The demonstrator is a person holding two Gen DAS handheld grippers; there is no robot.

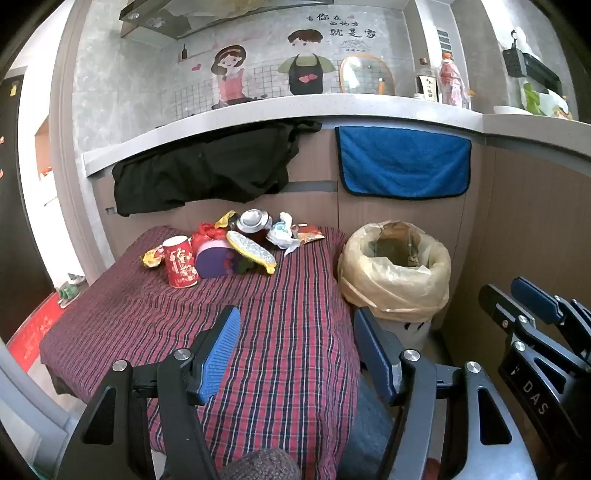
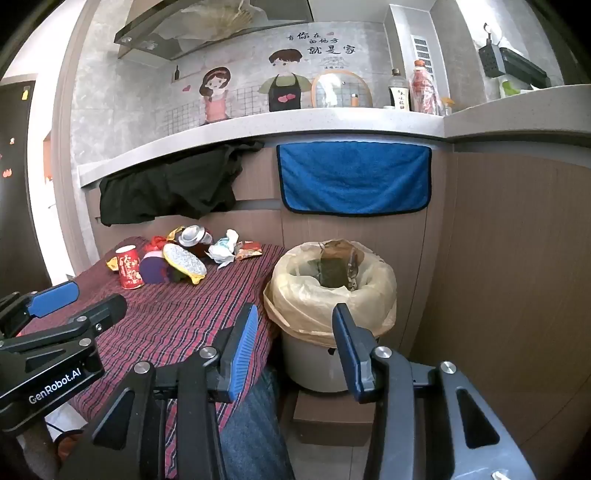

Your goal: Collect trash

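With the left gripper (image 1: pixel 295 354) and right gripper (image 2: pixel 293 349) held open and empty, the upright red can (image 1: pixel 180 263) could be toppled, its contents perhaps spilled, when the crowded trash pile (image 1: pixel 236 240) is reached.

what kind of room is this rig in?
Most likely a home kitchen: a stone countertop with sauce bottles, a range hood above, and a lined trash bin beside a cloth-covered table.

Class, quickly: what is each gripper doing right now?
Left gripper: open, holding nothing, above the checked cloth.
Right gripper: open, holding nothing, in front of the bin.
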